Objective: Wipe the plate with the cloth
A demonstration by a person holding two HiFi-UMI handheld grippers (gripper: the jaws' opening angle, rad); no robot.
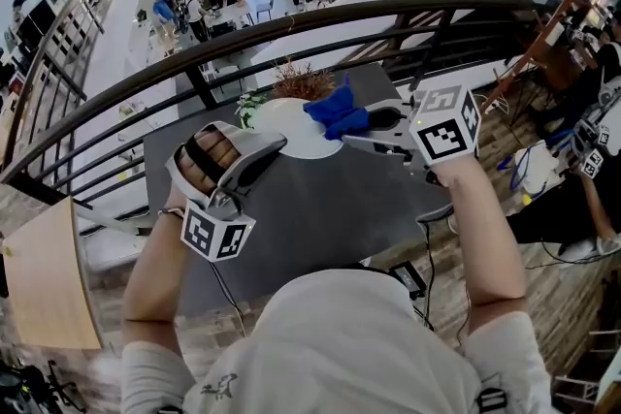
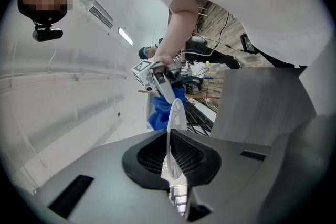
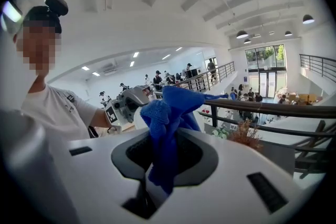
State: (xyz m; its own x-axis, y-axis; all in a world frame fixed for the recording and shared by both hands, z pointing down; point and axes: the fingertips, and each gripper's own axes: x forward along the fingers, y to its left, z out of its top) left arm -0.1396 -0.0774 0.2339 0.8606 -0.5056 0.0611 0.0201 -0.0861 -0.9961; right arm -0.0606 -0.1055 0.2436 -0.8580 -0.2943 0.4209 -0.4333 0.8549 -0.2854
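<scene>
Blue cloth [image 1: 337,110] is bunched in your right gripper [image 1: 355,128], its jaws pinching a fold of it so the loose wad sticks out past the tips. The wad sits on the far right part of the white plate [image 1: 287,133], touching or just over that rim.

Your left gripper [image 1: 270,148] has its jaws pressed together on the plate's near left rim. In the left gripper view the plate [image 2: 176,113] runs edge-on straight out between them, with the cloth [image 2: 156,114] and the right gripper [image 2: 157,75] beyond its far edge. The plate is face up over the dark table [image 1: 320,218]. Whether it's lifted clear of the table can't be told.

So the two grippers face each other across the plate, left on one rim and cloth at the opposite one. The bare face to be wiped lies between them, from the cloth toward the left jaws. The wipe looks barely begun. Your right hand would likely draw the cloth inward across the face, stopping short of the clamped rim while the left hand keeps the plate level.
</scene>
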